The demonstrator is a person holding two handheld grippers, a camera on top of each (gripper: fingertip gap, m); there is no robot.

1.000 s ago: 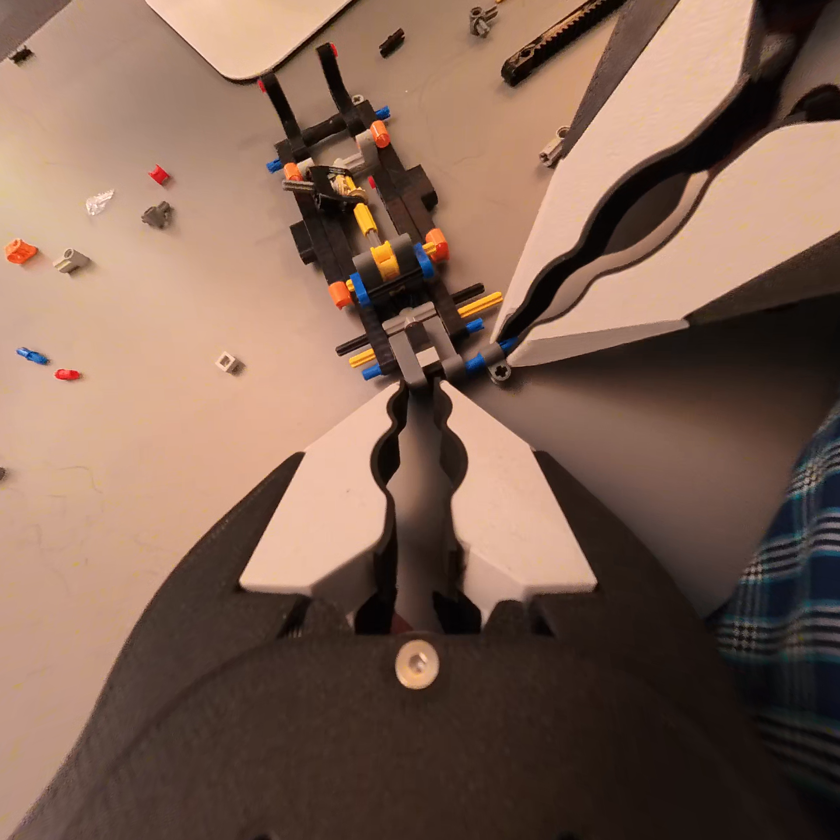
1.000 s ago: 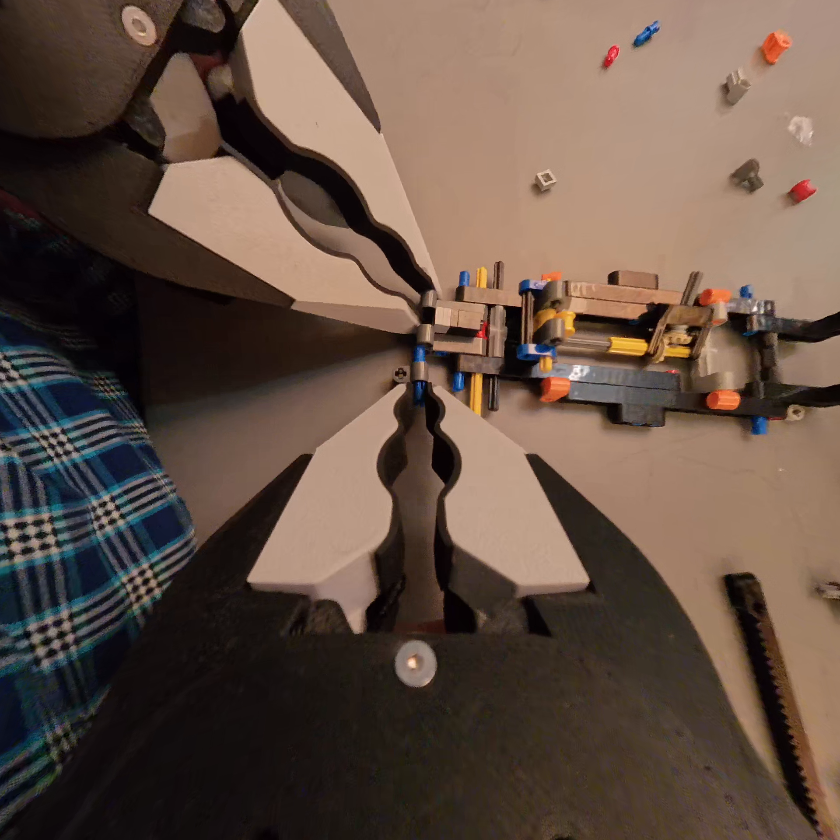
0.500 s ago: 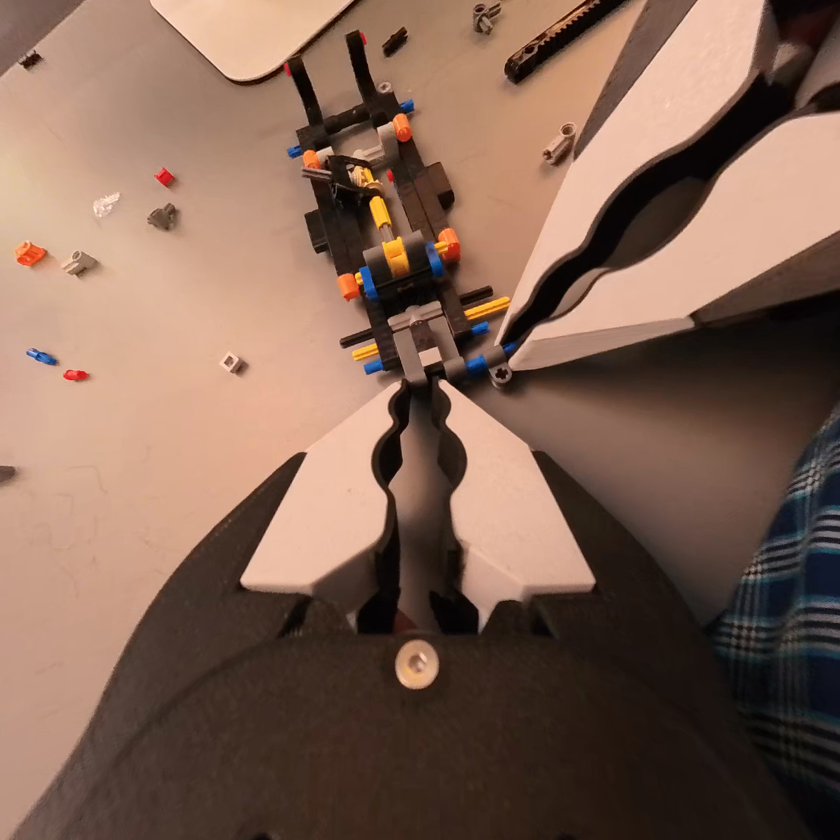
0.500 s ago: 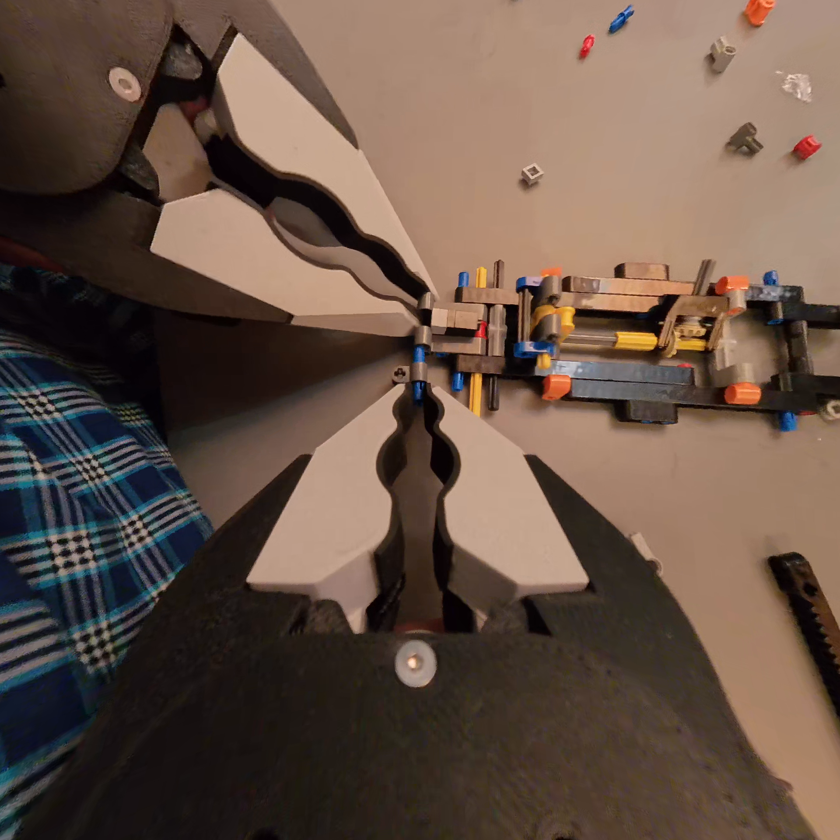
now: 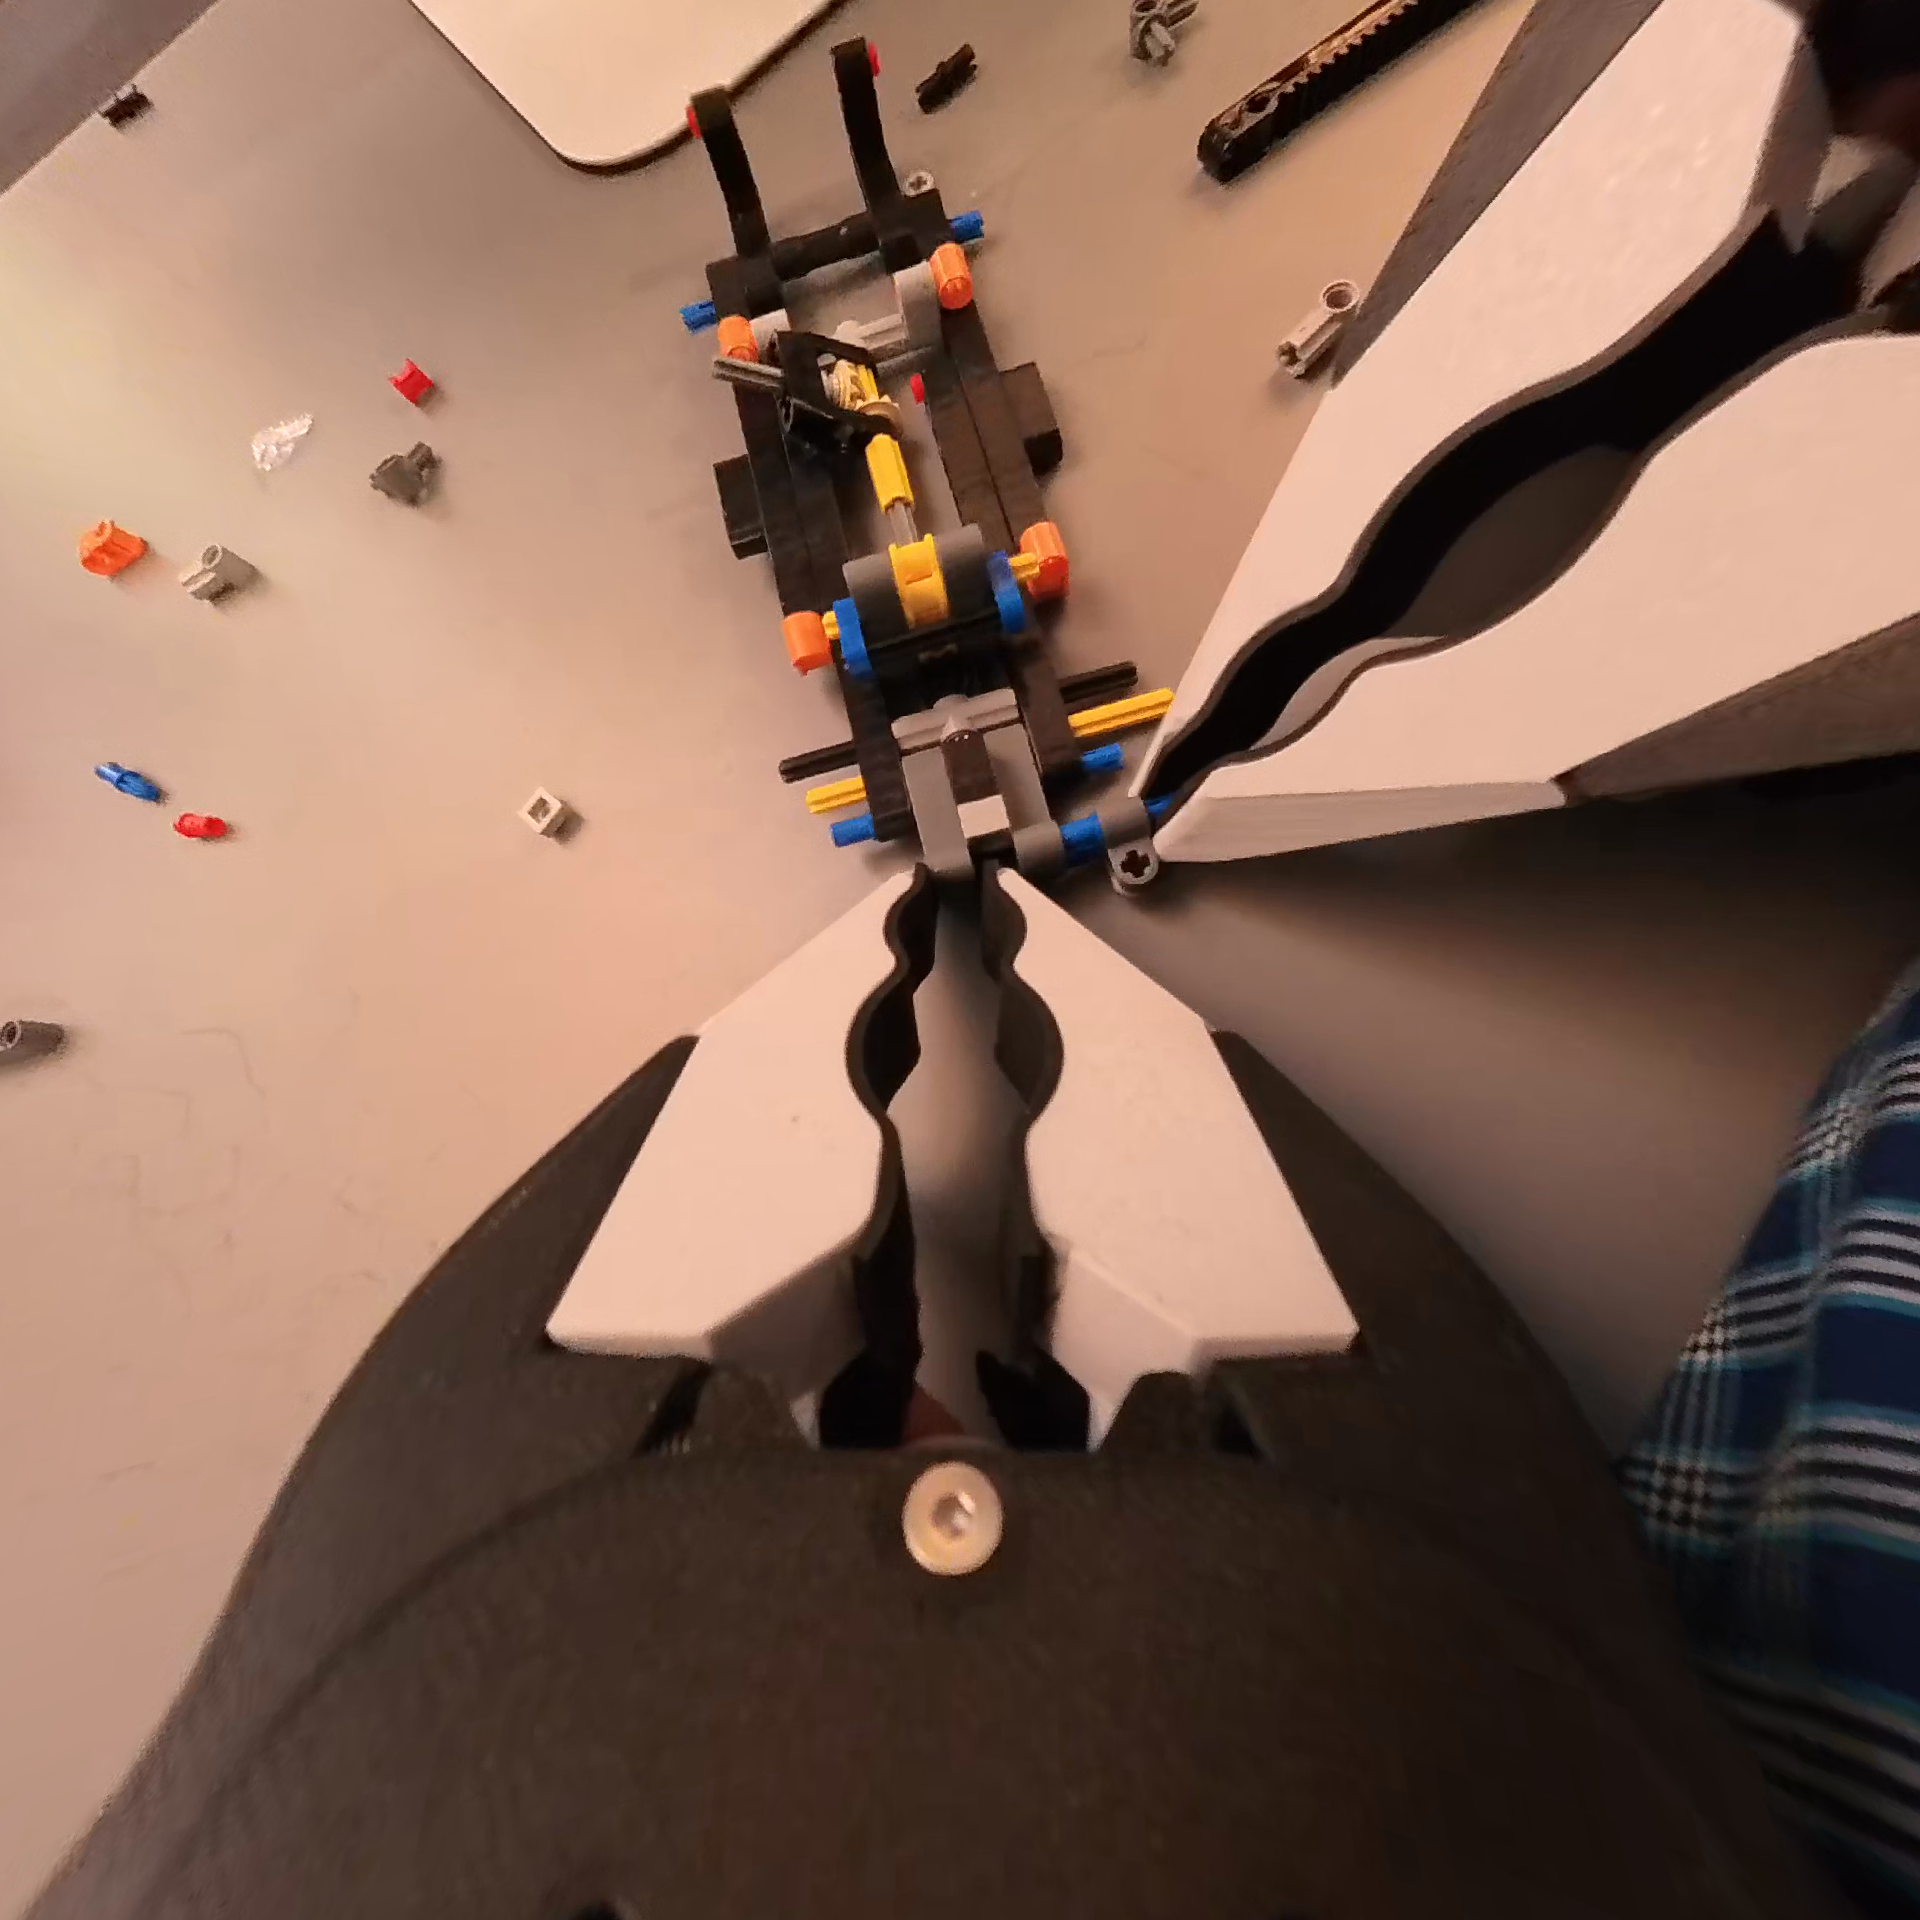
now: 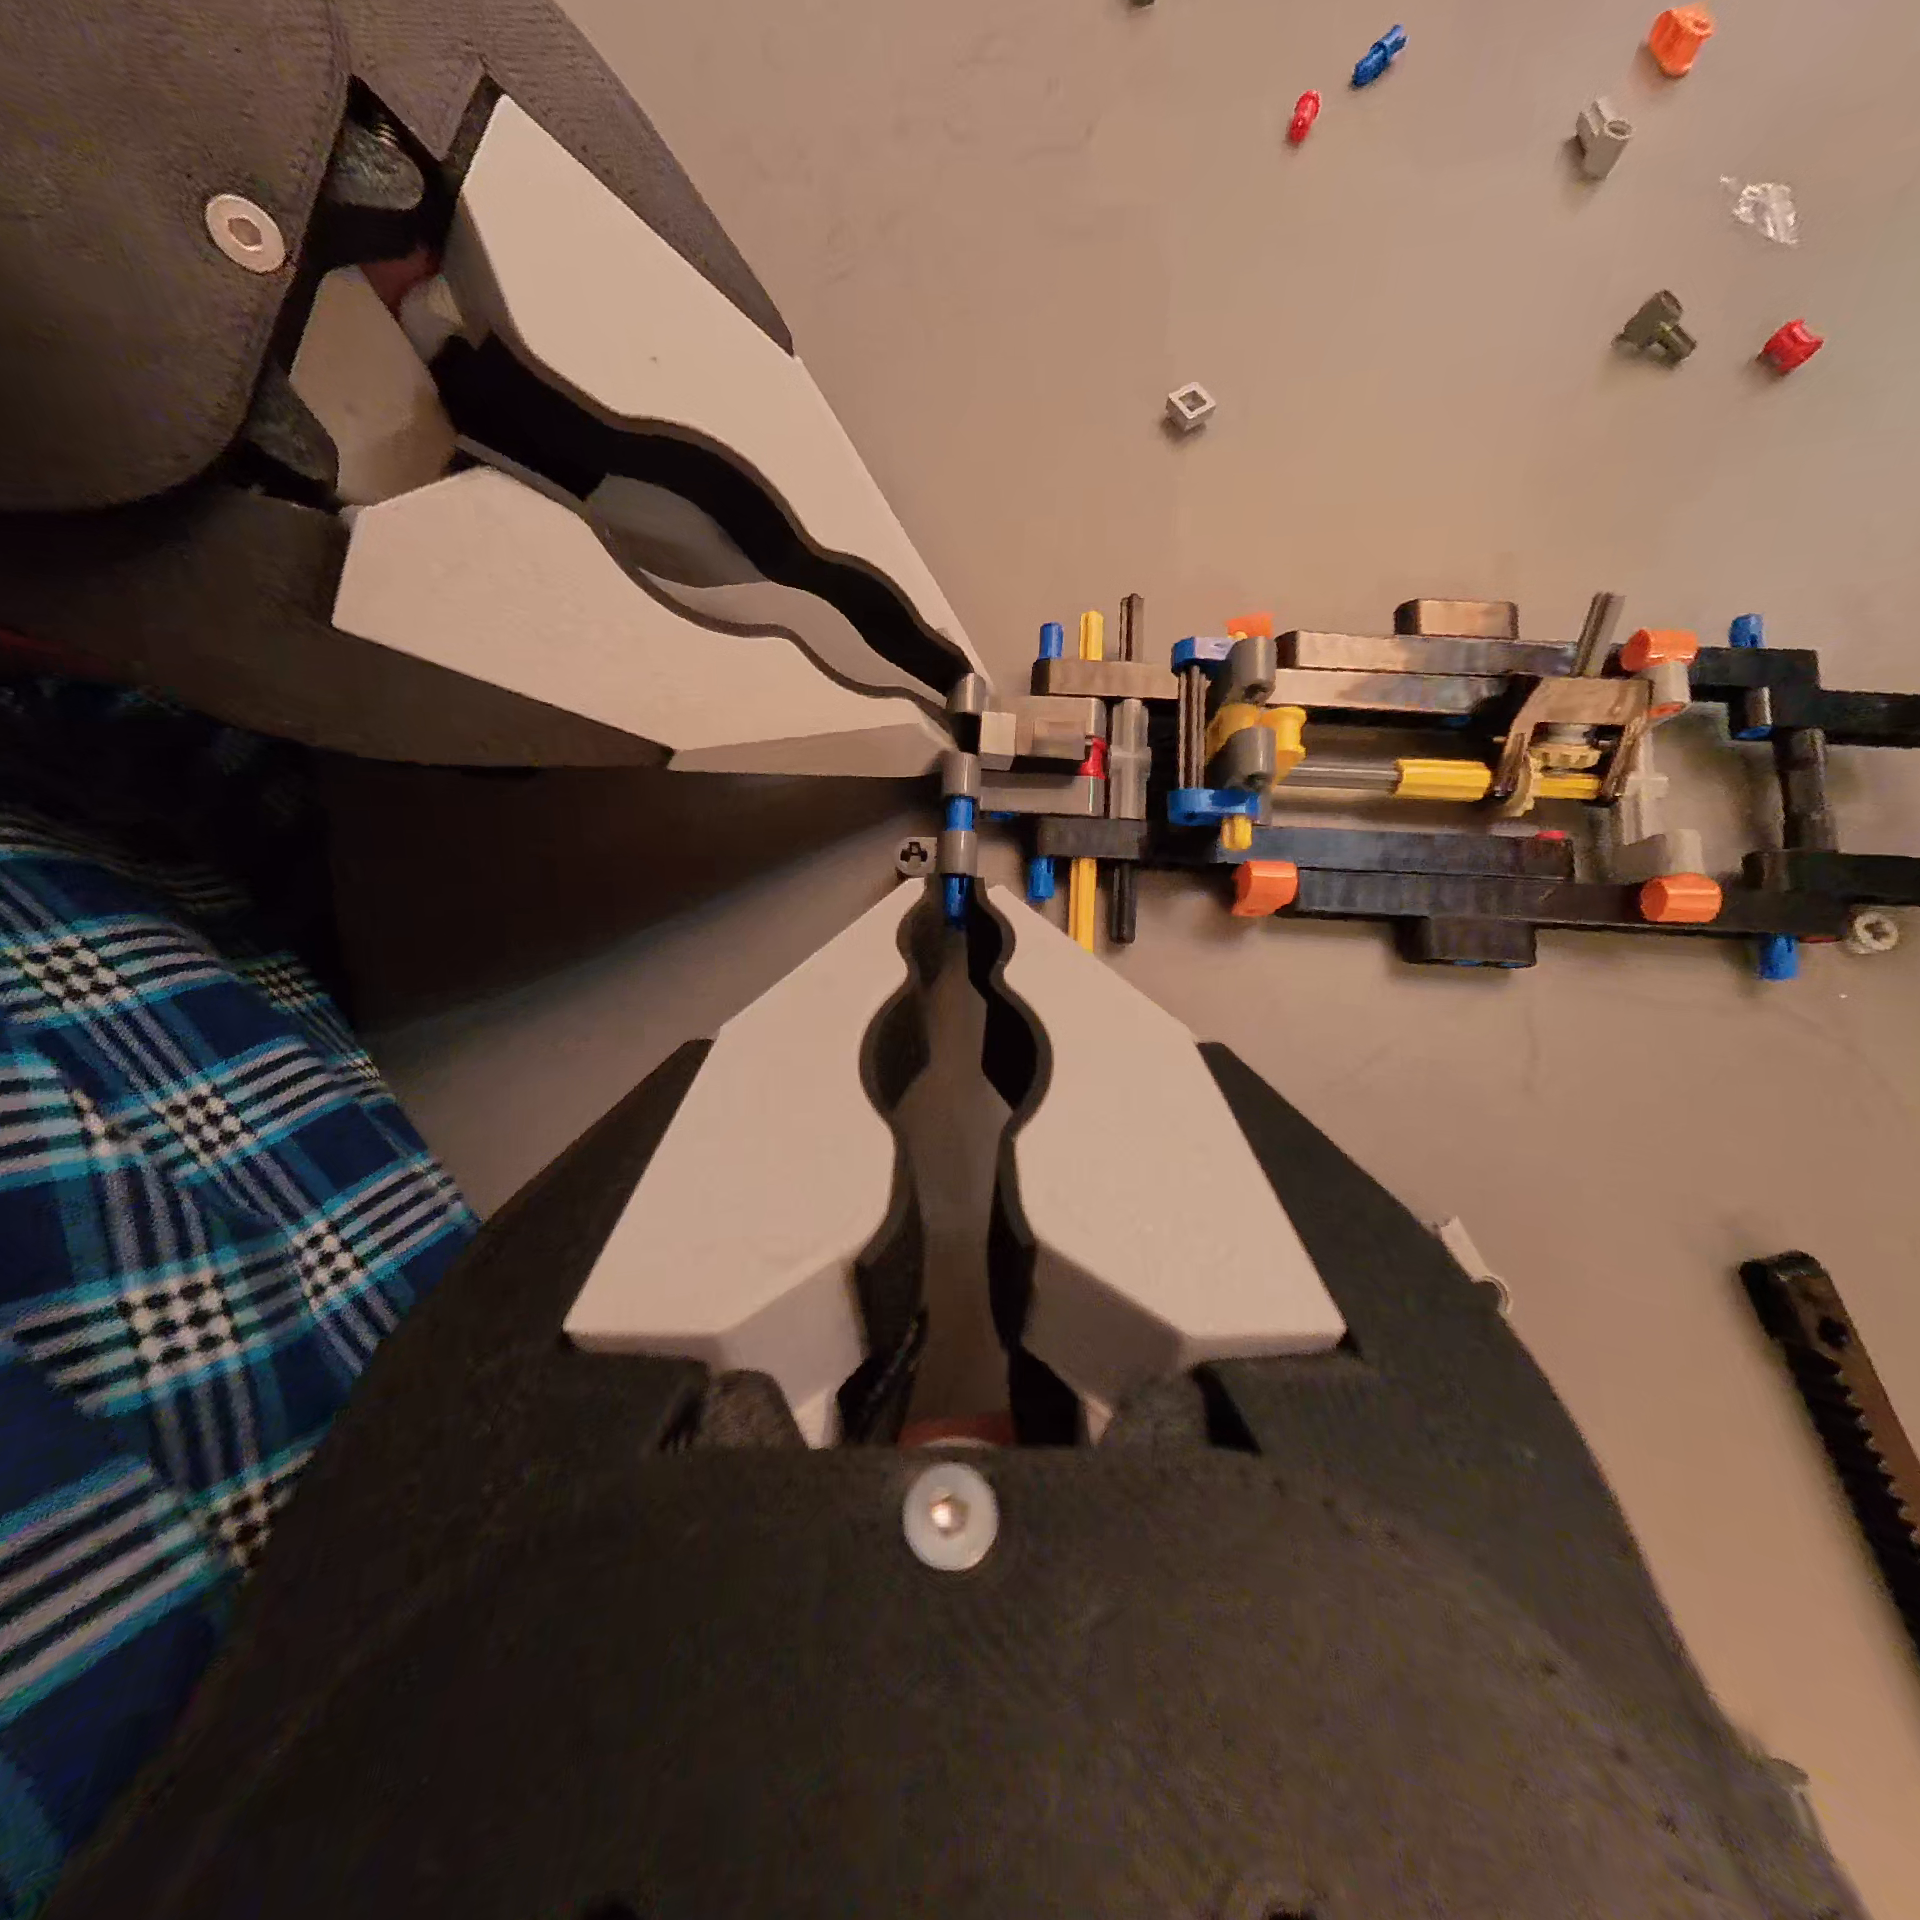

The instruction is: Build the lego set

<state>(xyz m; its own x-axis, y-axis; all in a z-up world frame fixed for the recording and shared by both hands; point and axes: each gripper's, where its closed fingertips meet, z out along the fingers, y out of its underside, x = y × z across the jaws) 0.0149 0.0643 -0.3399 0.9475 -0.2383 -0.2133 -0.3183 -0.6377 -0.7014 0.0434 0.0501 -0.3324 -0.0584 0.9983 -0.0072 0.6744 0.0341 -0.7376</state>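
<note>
Lego chassis (image 5: 894, 540) lies flat on the grey tabletop (image 5: 436, 1039), and its near end is pinched by both grippers: the left gripper (image 5: 958, 875) is clenched on the grey end piece, and the right gripper (image 6: 954, 906) is clenched on the blue pin at the corner. Farther away, small loose pieces (image 5: 405, 473) are scattered to the left of the chassis, a black toothed bar (image 5: 1320, 88) lies beyond to the right, and a white board (image 5: 613, 73) is at the far edge.
</note>
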